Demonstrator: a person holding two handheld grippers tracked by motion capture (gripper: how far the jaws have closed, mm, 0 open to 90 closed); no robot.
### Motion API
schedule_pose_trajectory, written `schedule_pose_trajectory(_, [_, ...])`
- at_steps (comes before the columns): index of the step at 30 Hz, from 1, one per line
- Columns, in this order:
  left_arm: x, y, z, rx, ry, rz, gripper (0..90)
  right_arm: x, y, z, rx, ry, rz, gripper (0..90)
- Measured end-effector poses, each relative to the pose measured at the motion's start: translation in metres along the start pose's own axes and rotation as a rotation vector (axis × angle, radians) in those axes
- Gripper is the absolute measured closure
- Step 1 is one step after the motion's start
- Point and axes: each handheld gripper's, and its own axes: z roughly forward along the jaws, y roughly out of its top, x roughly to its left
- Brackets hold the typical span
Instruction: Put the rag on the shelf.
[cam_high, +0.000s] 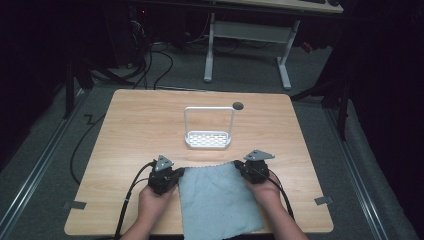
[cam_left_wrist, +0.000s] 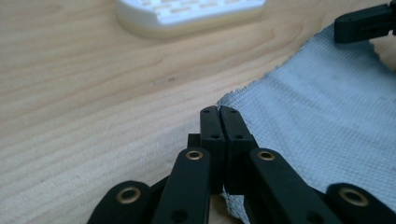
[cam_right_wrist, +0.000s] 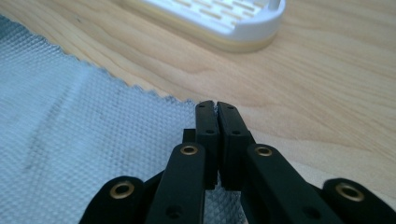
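On the wooden table (cam_high: 130, 125) there is one cloth, one white rack and two grippers, each held in one hand. At the left, the left gripper (cam_high: 176, 175) sits at the cloth's far left corner; in the left gripper view its jaws are pressed together at the corner of the cloth (cam_left_wrist: 327, 121), the fabric edge caught between them. The cloth (cam_high: 217, 200) is a single pale blue-grey square with a fine waffle weave and a pinked, zigzag far edge, lying flat at the near middle of the table, its near edge hanging over the table's front. Beyond it, apart from it, stands the white rack (cam_high: 208, 139) with a slotted base and a tall wire loop. At the right, the right gripper (cam_high: 241, 167) has its jaws closed on the cloth's far right corner (cam_right_wrist: 93, 154).
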Motion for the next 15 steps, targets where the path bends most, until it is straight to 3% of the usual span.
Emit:
schedule_pose_trajectory(1, [0.000, 0.001, -0.002, -0.014, 0.002, 0.003, 89.6, 0.003, 0.001, -0.008, -0.042, 0.004, 0.015, 88.7])
schedule_pose_trajectory(3, [-0.001, 0.001, -0.005, -0.034, -0.002, 0.004, 89.6, 0.004, 0.002, -0.012, -0.061, 0.005, 0.019, 88.7])
schedule_pose_trajectory(6, [-0.002, 0.003, -0.012, -0.077, 0.002, 0.014, 89.6, 0.011, 0.005, -0.026, -0.138, 0.012, 0.022, 88.7])
schedule_pose_trajectory(15, [0.001, 0.007, -0.031, -0.172, 0.014, 0.015, 89.7, 0.022, 0.010, -0.038, -0.222, 0.010, 0.018, 88.7])
